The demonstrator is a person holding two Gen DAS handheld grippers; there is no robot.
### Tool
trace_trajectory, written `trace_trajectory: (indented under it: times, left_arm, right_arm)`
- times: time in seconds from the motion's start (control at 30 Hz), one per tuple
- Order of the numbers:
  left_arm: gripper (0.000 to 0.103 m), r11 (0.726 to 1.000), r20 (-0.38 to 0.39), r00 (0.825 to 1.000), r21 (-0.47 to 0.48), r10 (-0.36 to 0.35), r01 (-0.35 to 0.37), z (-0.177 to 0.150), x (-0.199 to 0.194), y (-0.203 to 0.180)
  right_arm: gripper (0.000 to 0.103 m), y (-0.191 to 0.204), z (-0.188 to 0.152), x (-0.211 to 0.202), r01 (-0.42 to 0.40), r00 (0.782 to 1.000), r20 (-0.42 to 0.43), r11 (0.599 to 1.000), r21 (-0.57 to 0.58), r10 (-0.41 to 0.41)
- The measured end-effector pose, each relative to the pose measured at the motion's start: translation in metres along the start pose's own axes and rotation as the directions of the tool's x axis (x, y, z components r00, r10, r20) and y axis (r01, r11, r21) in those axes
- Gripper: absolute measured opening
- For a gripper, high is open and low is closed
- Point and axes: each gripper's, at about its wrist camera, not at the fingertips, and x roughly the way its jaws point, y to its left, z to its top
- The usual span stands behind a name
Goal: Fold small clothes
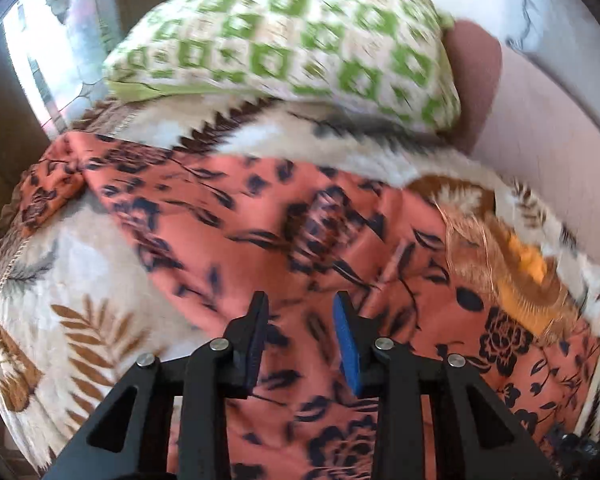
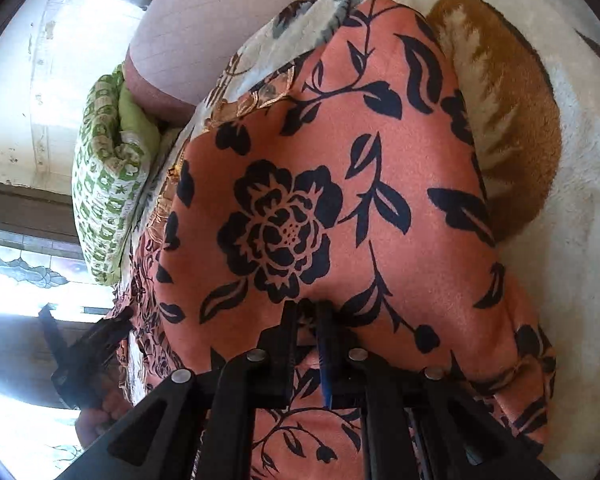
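Note:
A salmon-orange garment with black flowers (image 1: 284, 224) lies spread on a cream leaf-print blanket (image 1: 80, 280). My left gripper (image 1: 300, 308) hovers over its near part with jaws apart and nothing between them. In the right wrist view my right gripper (image 2: 310, 312) is shut on a fold of the same garment (image 2: 340, 180), which drapes up and away from the fingers. The left gripper (image 2: 80, 360) shows at the lower left of that view, held by a hand.
A green-and-white patterned pillow (image 1: 300, 40) lies at the far end of the blanket, also in the right wrist view (image 2: 104, 184). A pink sheet (image 1: 540, 140) is beyond it. A bright window (image 2: 28, 280) is to the left. An orange embroidered cloth (image 1: 524, 272) lies partly under the garment.

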Motion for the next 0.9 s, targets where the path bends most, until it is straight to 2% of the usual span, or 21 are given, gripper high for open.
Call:
trace_trajectory:
  times: [0.07, 0.13, 0.17, 0.23, 0.27, 0.3, 0.33, 0.37, 0.43, 0.47, 0.5, 0.6, 0.63, 0.7, 0.83, 0.9]
  left_arm:
    - [0.041, 0.999, -0.04, 0.999, 0.014, -0.034, 0.035, 0.001, 0.002, 0.0]
    - [0.067, 0.998, -0.083, 0.995, 0.039, -0.054, 0.057, 0.0, 0.011, -0.011]
    - [0.072, 0.997, -0.092, 0.994, 0.053, -0.052, 0.057, -0.001, 0.018, -0.018]
    - [0.075, 0.995, -0.104, 0.993, 0.083, -0.047, 0.055, -0.005, 0.027, -0.034]
    - [0.075, 0.992, -0.136, 0.99, 0.109, -0.043, 0.058, -0.008, 0.037, -0.041]
    - [0.075, 0.989, -0.18, 0.984, 0.139, -0.018, 0.043, -0.011, 0.05, -0.048]
    - [0.076, 0.984, -0.191, 0.981, 0.179, 0.028, 0.007, -0.015, 0.057, -0.055]
    - [0.073, 0.974, -0.128, 0.991, 0.225, 0.049, -0.019, -0.019, 0.052, -0.063]
    - [0.028, 0.961, -0.106, 0.994, 0.275, 0.007, 0.022, -0.021, 0.047, -0.073]
    - [0.027, 0.955, -0.094, 0.996, 0.296, 0.006, 0.023, -0.021, 0.043, -0.078]
    - [0.018, 0.951, -0.075, 0.997, 0.31, 0.017, 0.007, -0.022, 0.041, -0.08]
    - [0.009, 0.954, -0.058, 0.998, 0.301, 0.0, 0.017, -0.02, 0.037, -0.076]
    - [0.009, 0.962, -0.047, 0.999, 0.273, -0.02, 0.032, -0.019, 0.034, -0.069]
    - [0.009, 0.97, -0.037, 0.999, 0.244, -0.013, 0.022, -0.015, 0.035, -0.055]
    - [0.008, 0.966, -0.022, 0.999, 0.258, 0.028, -0.022, -0.015, 0.029, -0.039]
    - [0.008, 0.969, -0.009, 1.0, 0.247, 0.008, -0.005, -0.019, 0.023, -0.029]
  right_arm:
    - [0.012, 0.001, -0.004, 0.001, 0.001, 1.0, 0.016, 1.0, 0.0, -0.001]
    - [0.012, 0.0, -0.003, -0.001, 0.008, 1.0, 0.021, 1.0, -0.007, -0.008]
    - [0.012, 0.001, -0.004, 0.0, 0.011, 1.0, 0.025, 1.0, -0.011, -0.01]
    - [0.012, 0.0, -0.006, -0.001, 0.003, 0.999, 0.033, 1.0, -0.006, -0.003]
    - [0.012, -0.001, -0.007, -0.002, 0.001, 0.999, 0.034, 1.0, -0.005, 0.0]
    - [0.012, -0.001, -0.007, -0.002, -0.001, 0.999, 0.034, 1.0, -0.004, 0.002]
    - [0.012, -0.001, -0.007, -0.003, -0.001, 0.999, 0.034, 1.0, -0.006, 0.001]
    - [0.012, -0.001, -0.007, -0.003, 0.001, 0.999, 0.034, 1.0, -0.009, -0.001]
    - [0.012, 0.0, -0.007, -0.002, 0.008, 0.999, 0.033, 1.0, -0.015, -0.008]
    - [0.012, 0.001, -0.007, -0.002, 0.012, 0.999, 0.032, 1.0, -0.018, -0.011]
    - [0.012, 0.002, -0.007, -0.002, 0.016, 0.999, 0.031, 1.0, -0.022, -0.016]
    - [0.012, 0.002, -0.007, -0.003, 0.02, 0.999, 0.031, 0.999, -0.029, -0.019]
    - [0.012, 0.002, -0.008, -0.004, 0.019, 0.999, 0.031, 0.999, -0.026, -0.018]
    - [0.012, 0.002, -0.007, -0.004, 0.014, 0.999, 0.03, 1.0, -0.022, -0.013]
    - [0.012, 0.001, -0.006, -0.002, 0.011, 0.999, 0.031, 1.0, -0.018, -0.011]
    - [0.012, 0.002, -0.006, -0.002, 0.012, 0.999, 0.032, 1.0, -0.02, -0.011]
